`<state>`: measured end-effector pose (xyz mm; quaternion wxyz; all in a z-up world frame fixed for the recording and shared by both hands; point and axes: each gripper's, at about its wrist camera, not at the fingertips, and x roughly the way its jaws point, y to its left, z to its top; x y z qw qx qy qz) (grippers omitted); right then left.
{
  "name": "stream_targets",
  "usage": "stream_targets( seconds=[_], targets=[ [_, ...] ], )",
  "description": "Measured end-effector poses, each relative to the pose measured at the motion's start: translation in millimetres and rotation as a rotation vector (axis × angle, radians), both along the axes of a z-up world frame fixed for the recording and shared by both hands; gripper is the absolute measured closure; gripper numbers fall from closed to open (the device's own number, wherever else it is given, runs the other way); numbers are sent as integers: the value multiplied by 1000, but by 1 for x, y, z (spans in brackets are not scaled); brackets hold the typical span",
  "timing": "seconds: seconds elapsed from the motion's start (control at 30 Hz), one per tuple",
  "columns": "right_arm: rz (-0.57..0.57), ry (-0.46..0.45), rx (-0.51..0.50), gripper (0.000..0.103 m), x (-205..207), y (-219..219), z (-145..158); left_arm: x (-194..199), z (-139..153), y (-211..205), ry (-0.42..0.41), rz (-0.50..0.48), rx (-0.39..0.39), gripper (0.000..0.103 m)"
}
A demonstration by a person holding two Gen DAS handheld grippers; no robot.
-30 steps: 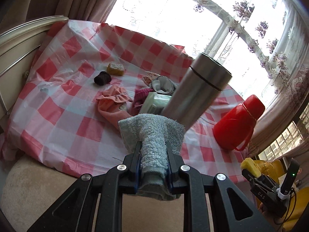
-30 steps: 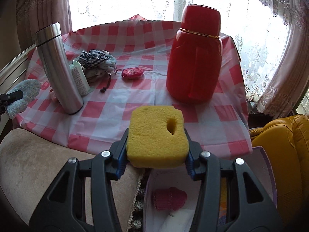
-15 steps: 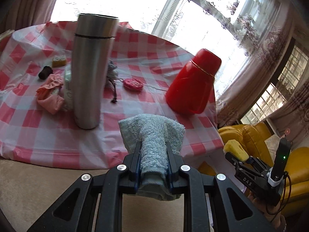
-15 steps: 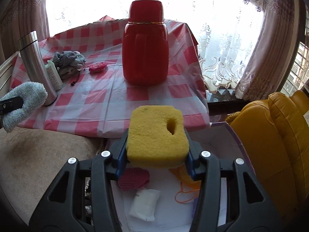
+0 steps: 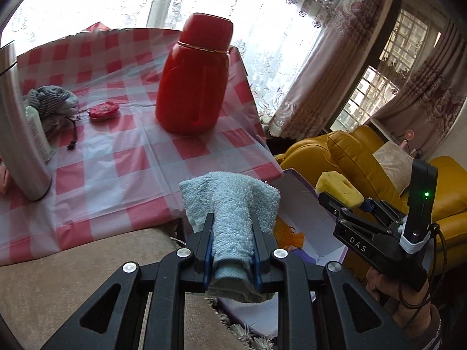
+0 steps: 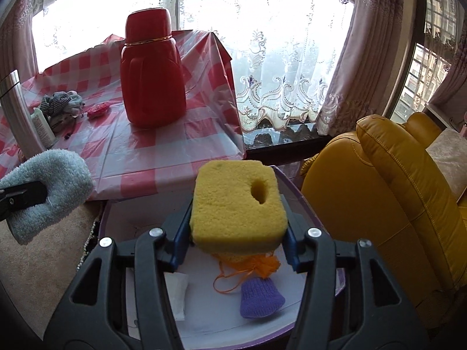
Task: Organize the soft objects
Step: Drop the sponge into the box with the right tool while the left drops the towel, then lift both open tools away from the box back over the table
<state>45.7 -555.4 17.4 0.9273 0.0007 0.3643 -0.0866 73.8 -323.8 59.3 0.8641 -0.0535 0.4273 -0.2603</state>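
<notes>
Both claws swung right since earlier frames, off bench (image 5: pixel 122 157), now over white box (image 6: pixel 204 318) on floor beside yellow armchair (image 6: pixel 379 180). Left claw (image 5: pixel 232 233) clamped on blue towel (image 5: pixel 233 204). Right claw (image 6: pixel 236 233) clamped on yellow sponge (image 6: pixel 233 204), directly above box. Box holds purple knit item (image 6: pixel 261 297), orange pompom (image 6: pixel 262 264). Red thermos (image 5: pixel 194 78) upright on bench.

"DAS" on right hand-held gripper (image 5: pixel 340 189)

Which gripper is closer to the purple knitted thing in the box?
Right. The right gripper hangs just above the purple knitted thing inside the box; the left gripper is off beside the box.
</notes>
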Motion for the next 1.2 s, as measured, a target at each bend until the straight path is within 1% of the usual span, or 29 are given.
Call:
stream_targets(
  seconds=[0.07,0.13,0.2,0.27,0.3,0.33,0.5,0.6,0.8,1.03,1.2],
  targets=[
    [-16,-3,1,44,0,-6,2,0,0,-12,2,-25,-2,81],
    [-32,-7,-6,38,-1,-11,4,1,0,-23,4,-47,-4,81],
    [-45,-11,-15,26,-2,-13,5,2,-1,-34,9,-72,-6,80],
    [-60,-7,-22,21,-2,-16,6,4,-3,-44,19,-102,-7,66],
    [-63,-5,-20,21,-2,-17,6,5,-3,-48,22,-107,-1,56],
    [-63,-2,-18,21,-2,-18,5,5,-4,-50,21,-110,-1,52],
    [-60,11,-18,20,-1,-19,3,6,-8,-49,40,-111,-5,52],
    [-54,14,-20,18,-1,-16,3,8,-8,-41,48,-92,-14,52],
    [-36,7,-29,16,0,-9,9,12,-6,-26,48,-55,-24,52],
    [-2,16,-40,16,3,5,11,15,-3,2,42,3,-39,52],
    [28,21,-53,16,6,19,12,18,-3,29,40,57,-48,52]
  ],
)
